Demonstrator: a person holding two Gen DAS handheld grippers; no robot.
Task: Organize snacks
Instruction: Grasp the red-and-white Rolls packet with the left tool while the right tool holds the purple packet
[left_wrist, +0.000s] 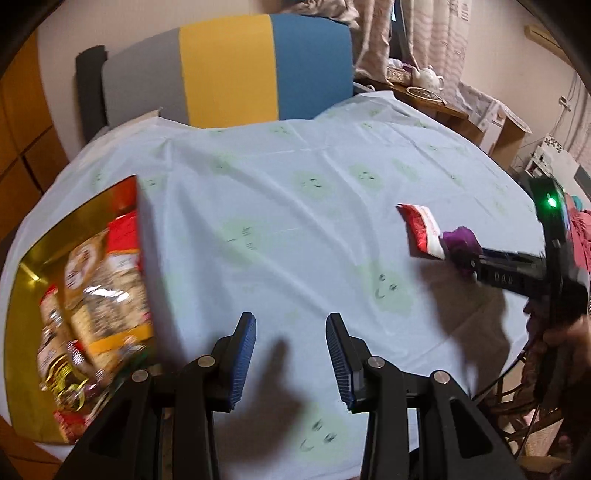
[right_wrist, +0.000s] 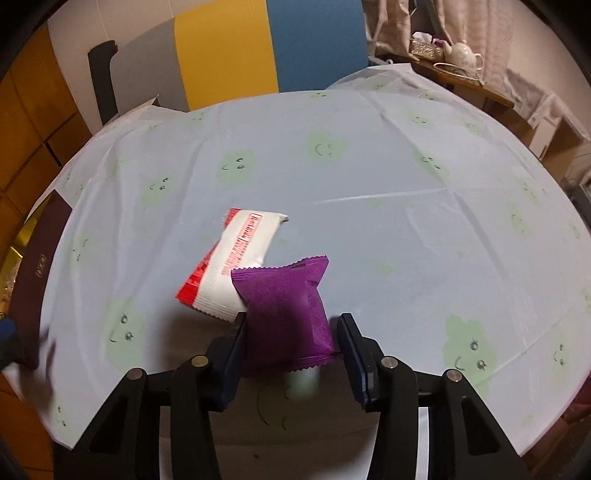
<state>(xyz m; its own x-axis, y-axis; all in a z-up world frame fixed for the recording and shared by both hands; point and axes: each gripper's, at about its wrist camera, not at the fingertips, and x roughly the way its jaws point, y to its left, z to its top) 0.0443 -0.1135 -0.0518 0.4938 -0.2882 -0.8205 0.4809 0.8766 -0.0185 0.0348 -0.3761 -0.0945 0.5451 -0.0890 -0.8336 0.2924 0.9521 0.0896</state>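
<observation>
A purple snack packet (right_wrist: 286, 317) sits between the fingers of my right gripper (right_wrist: 291, 332), which is shut on it, low over the tablecloth. Its top corner overlaps a red-and-white packet (right_wrist: 236, 258) lying flat just ahead. In the left wrist view the same purple packet (left_wrist: 460, 240) bulges at the right gripper's tip beside the red-and-white packet (left_wrist: 421, 232). My left gripper (left_wrist: 291, 354) is open with nothing between its blue pads, just right of a gold-lined box (left_wrist: 26, 314) that holds several snack bags (left_wrist: 99, 288).
The light-blue tablecloth (right_wrist: 369, 177) with green smiley faces covers the round table. A grey, yellow and blue panel (left_wrist: 229, 74) stands behind it. A white teapot (right_wrist: 463, 53) rests on a side table at the back right. The box's dark flap (right_wrist: 37, 266) is at the left edge.
</observation>
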